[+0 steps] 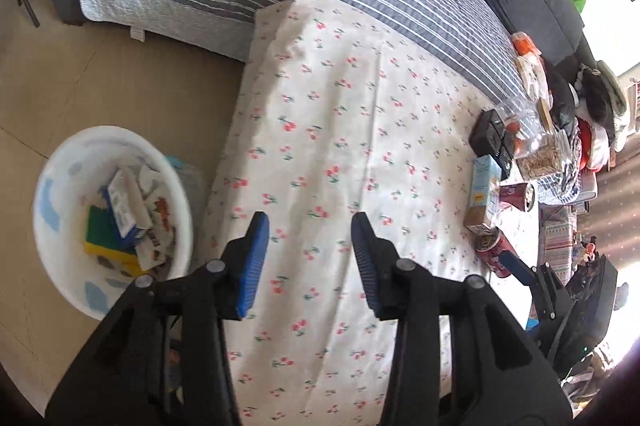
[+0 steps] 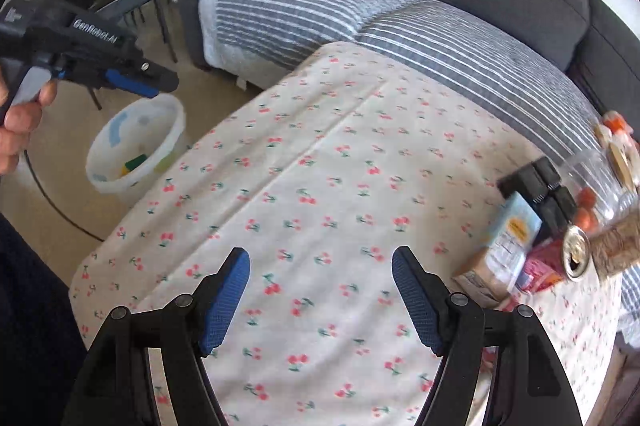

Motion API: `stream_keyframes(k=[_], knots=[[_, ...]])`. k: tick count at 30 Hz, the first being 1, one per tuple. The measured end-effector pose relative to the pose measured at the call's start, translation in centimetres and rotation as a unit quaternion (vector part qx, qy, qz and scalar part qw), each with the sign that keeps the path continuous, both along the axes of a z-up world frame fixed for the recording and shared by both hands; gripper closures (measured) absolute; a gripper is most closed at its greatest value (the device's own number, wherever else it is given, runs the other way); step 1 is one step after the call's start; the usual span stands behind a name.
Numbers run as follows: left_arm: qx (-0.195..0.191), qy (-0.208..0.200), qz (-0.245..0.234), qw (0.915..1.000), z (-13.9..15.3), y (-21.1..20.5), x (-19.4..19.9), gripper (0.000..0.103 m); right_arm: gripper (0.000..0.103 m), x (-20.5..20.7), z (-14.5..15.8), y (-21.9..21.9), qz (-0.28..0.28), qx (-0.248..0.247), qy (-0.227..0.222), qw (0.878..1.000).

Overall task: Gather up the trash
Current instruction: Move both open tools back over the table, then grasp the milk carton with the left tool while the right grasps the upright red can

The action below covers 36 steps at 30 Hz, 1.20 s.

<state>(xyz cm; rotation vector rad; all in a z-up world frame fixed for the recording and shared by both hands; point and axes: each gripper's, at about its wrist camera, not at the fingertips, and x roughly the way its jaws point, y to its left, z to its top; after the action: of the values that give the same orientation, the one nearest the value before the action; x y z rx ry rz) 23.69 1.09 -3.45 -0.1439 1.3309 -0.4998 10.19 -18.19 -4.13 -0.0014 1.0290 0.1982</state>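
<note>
Both tools, left [image 1: 310, 258] and right [image 2: 320, 290], wide, empty; red can [image 1: 494, 252] right of them.

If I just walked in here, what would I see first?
Probably the big cherry-print cloth spread over the table in the middle. Next, the white bin on the floor at its left end, already holding boxes and wrappers. Last, the pile still at the right end: a pale blue carton, an opened red can and black boxes.
</note>
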Motion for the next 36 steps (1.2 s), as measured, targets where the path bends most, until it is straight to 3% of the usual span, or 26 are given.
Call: stream_keyframes(k=[5,10,16,19,23,27,28,29,30,36], knots=[[-0.007,0.009,-0.046,0.9989,-0.3,-7.4,-2.4,0.054,0.026,-1.3,0.5,-8.3,-0.104,0.044,0.004,0.994],[0.008,-0.002,-0.099,0.9951,-1.0,-14.8,-5.2,0.046,0.023,-2.7,-0.8,-15.1,-0.209,0.067,0.015,0.976],[0.013,-0.008,-0.128,0.9916,-2.5,-21.5,-7.0,0.045,0.023,-4.2,-2.1,-20.6,-0.295,0.051,0.03,0.954],[-0.005,-0.012,-0.132,0.9912,-3.0,-24.1,-7.4,0.044,0.023,-4.9,-2.9,-22.9,-0.337,0.074,0.041,0.938],[0.003,-0.022,-0.144,0.9893,-4.0,-26.9,-8.0,0.043,0.023,-5.9,-3.0,-24.6,-0.36,0.087,0.031,0.928],[0.031,-0.049,-0.151,0.9868,-4.6,-28.0,-8.1,0.043,0.023,-5.4,-3.9,-25.2,-0.361,0.089,0.042,0.927],[0.04,-0.055,-0.155,0.9855,-4.8,-28.2,-8.2,0.045,0.023,-5.1,-4.1,-25.1,-0.359,0.081,0.043,0.929],[0.049,-0.06,-0.158,0.9843,-5.0,-28.2,-8.2,0.054,0.023,-4.8,-4.2,-25.0,-0.357,0.075,0.043,0.93],[0.044,-0.066,-0.16,0.9839,-5.0,-28.1,-8.3,0.055,0.023,-4.5,-4.3,-25.0,-0.354,0.072,0.041,0.932],[0.04,-0.069,-0.157,0.9844,-4.7,-26.7,-7.8,0.058,0.023,-2.4,-4.3,-23.0,-0.299,0.045,0.016,0.953]])
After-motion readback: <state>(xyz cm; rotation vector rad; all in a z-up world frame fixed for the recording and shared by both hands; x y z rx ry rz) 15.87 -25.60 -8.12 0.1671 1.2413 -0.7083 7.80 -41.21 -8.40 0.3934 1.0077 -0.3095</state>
